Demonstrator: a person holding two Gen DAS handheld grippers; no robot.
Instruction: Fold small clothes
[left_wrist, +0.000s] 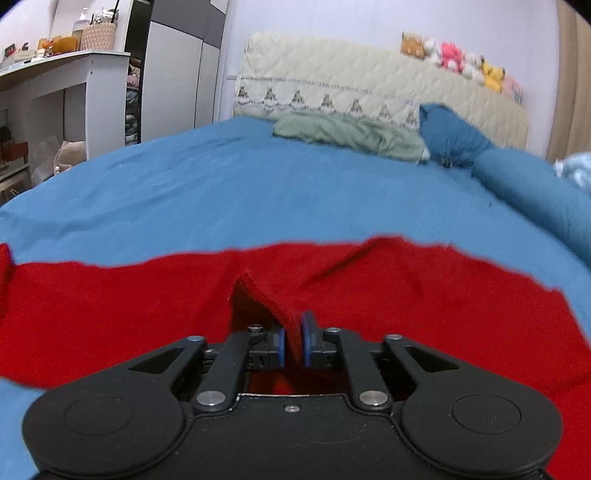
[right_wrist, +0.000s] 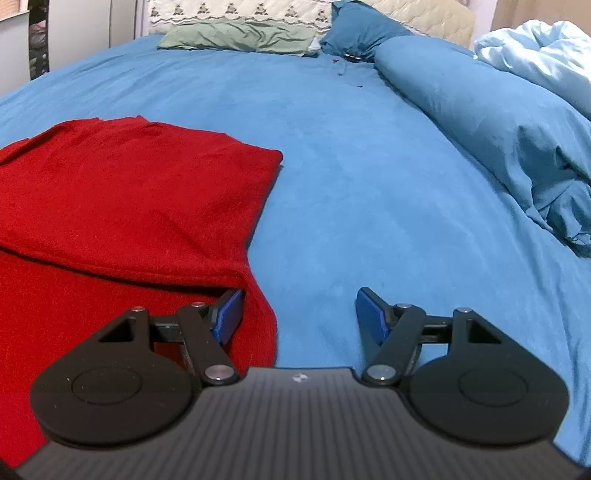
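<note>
Clearly, a fold is underway on the bed:
Garment: the red knit garment is lying spread on the blue bedsheet, with one layer already doubled over along a stitched hem in the right wrist view.
Left tool: the left gripper is standing nearly closed, a raised ridge of red fabric sitting between its blue pads; whether the pads are pressing it or only flanking it is hard to tell, as a thin gap seems to be showing.
Right tool: the right gripper is gaping wide and carrying nothing, one fingertip over the garment's edge, the other over bare sheet.
Slip risk: I judge the pinched ridge is thin and may be sliding out, because the knit looks soft and the hold looks light.
Drag risk: pulling from one point may be bunching the cloth rather than folding it, since only one tool has fabric.
Snag risk: the sheet beneath is loose and could be getting caught along with the garment edge.
Fabric: the knit is looking fuzzy, matte and limp, creasing in soft diagonal lines.
Bedding: the sheet is smooth and lightly wrinkled; a green pillow is lying flat and crumpled near the quilted headboard.
</note>
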